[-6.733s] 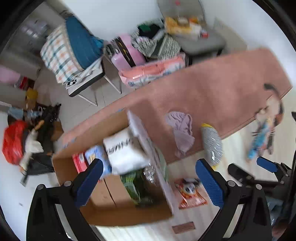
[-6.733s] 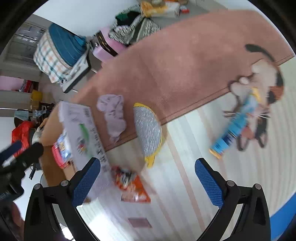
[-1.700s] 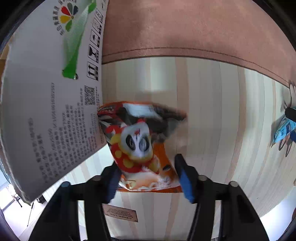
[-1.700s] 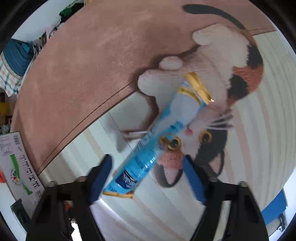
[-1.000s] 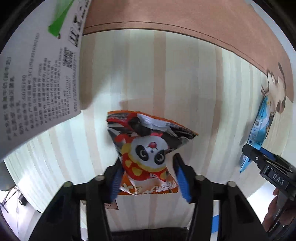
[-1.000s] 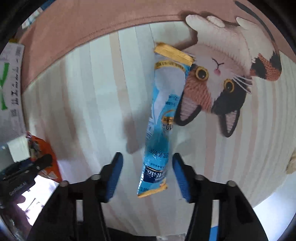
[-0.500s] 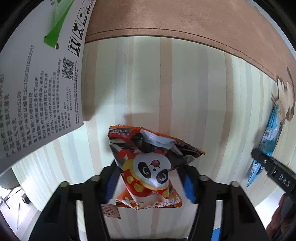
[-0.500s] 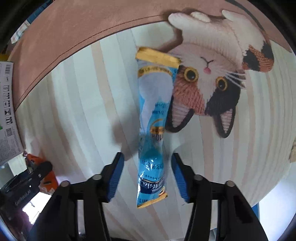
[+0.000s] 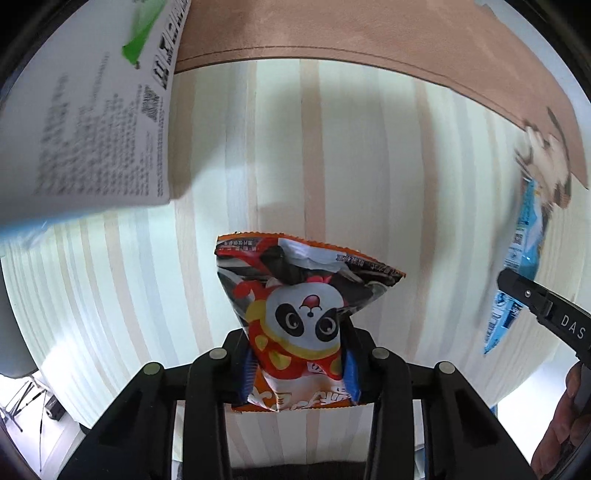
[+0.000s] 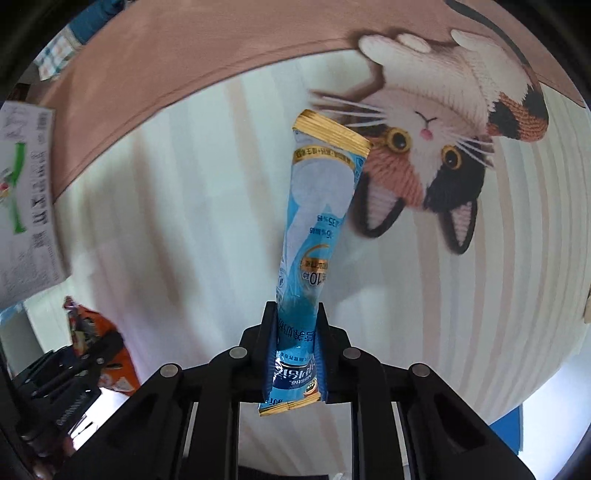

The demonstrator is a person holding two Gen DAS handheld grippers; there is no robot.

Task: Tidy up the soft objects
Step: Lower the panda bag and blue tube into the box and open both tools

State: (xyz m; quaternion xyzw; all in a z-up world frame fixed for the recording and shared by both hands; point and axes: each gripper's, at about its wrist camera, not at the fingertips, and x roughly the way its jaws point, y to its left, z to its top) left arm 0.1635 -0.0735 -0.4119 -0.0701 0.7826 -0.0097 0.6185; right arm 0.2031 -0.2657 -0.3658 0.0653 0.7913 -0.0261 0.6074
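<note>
An orange and red snack bag with a panda (image 9: 295,317) sits pinched between the blue pads of my left gripper (image 9: 297,365), which is shut on its lower half and holds it off the striped floor. A long blue stick pouch with gold ends (image 10: 314,236) is clamped near its bottom end in my right gripper (image 10: 294,354), also shut. The left wrist view catches the blue pouch (image 9: 524,266) and the right gripper's black body at the far right. The snack bag (image 10: 96,343) shows low at the left of the right wrist view.
A white printed flap of the cardboard box (image 9: 85,122) hangs at the upper left. The pink rug (image 9: 369,33) runs along the top. A cat-face mat (image 10: 443,136) lies on the pale striped floor (image 10: 184,221) beside the pouch.
Both pairs of fingers have come together on their packets, the left on the panda bag and the right on the blue pouch. Both packets have lifted off the floor.
</note>
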